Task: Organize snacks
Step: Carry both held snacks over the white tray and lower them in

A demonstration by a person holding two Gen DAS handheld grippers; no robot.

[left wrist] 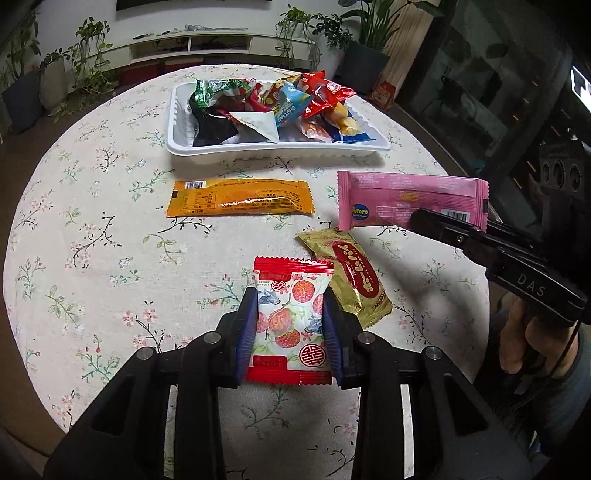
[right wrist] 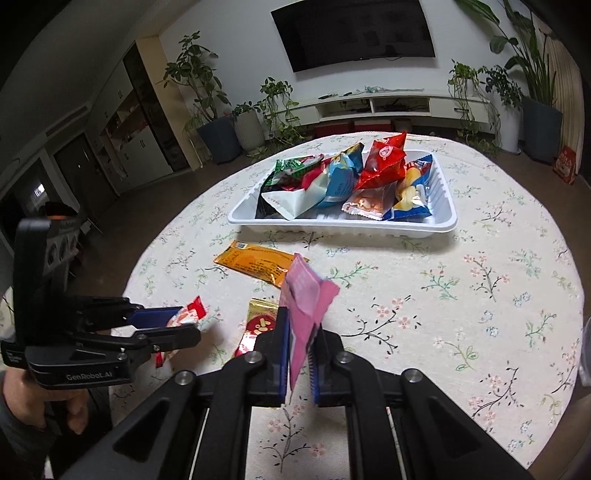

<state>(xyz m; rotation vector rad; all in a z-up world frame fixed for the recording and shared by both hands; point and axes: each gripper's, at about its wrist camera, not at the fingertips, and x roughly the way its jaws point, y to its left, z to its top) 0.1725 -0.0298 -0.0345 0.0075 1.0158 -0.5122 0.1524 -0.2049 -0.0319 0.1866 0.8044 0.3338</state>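
A: Snacks fill the white tray [left wrist: 273,149] at the far side of the flowered table [left wrist: 110,221]. An orange packet [left wrist: 240,203] and a gold one [left wrist: 354,280] lie loose.

B: Only the right view shows the wall TV [right wrist: 354,33].

A: The left gripper [left wrist: 290,325] pinches the red-and-white packet [left wrist: 291,321]; the right gripper [right wrist: 300,354] pinches the pink packet [right wrist: 304,306].

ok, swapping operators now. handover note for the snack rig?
Left gripper: shut on the red-and-white lychee packet.
Right gripper: shut on the pink wafer packet.
Done: white tray already holds a pile of snacks.
Left: both held packets go in, then the orange bar and gold packet, both lying on the floral tablecloth.
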